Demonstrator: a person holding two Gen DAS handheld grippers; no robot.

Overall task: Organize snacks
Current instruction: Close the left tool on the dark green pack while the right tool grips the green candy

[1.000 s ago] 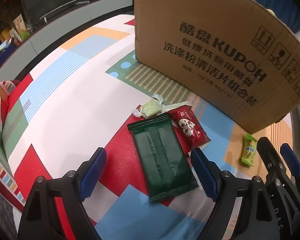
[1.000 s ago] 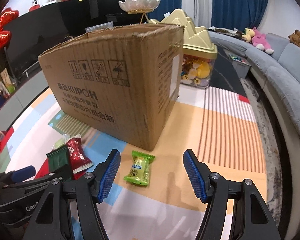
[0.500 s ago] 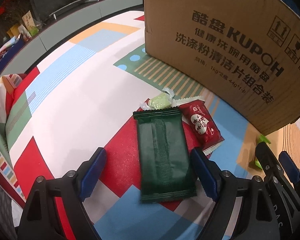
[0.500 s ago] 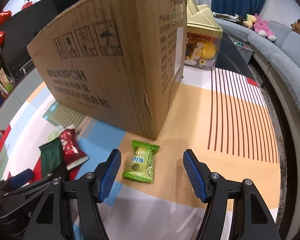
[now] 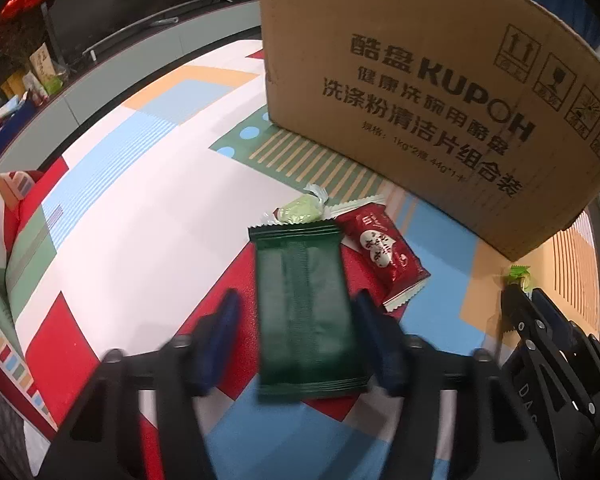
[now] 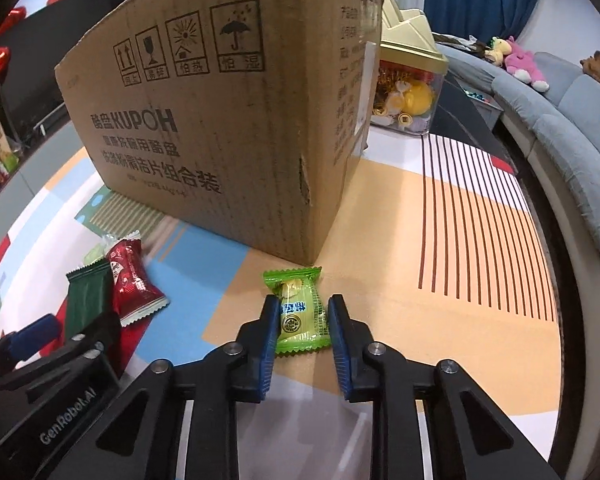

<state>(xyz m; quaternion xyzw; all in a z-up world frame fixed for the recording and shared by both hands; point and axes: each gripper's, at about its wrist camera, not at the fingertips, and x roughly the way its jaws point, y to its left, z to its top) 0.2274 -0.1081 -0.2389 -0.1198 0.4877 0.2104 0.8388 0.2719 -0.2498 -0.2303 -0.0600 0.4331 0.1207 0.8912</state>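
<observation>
A dark green snack packet [image 5: 306, 312] lies flat on the patterned cloth, between the blurred fingers of my left gripper [image 5: 300, 336], which are closing in on its sides. A red snack packet [image 5: 382, 248] and a small pale green candy [image 5: 300, 211] lie just beyond it. My right gripper [image 6: 302, 320] has its blue pads against both sides of a bright green candy packet [image 6: 300, 312] on the cloth, at the corner of the large cardboard box [image 6: 228, 120]. The dark green packet [image 6: 88, 296] and red packet [image 6: 130, 276] also show in the right wrist view.
The cardboard box [image 5: 440, 92] stands upright right behind the snacks. A clear jar with a gold lid [image 6: 408, 92] stands behind the box. A grey sofa [image 6: 572, 120] with plush toys runs along the right. The table edge lies to the left.
Both grippers moved down and forward onto their packets. The right gripper's fingers closed from wide open onto the green candy packet. The left gripper's fingers narrowed around the dark green packet and are blurred.
</observation>
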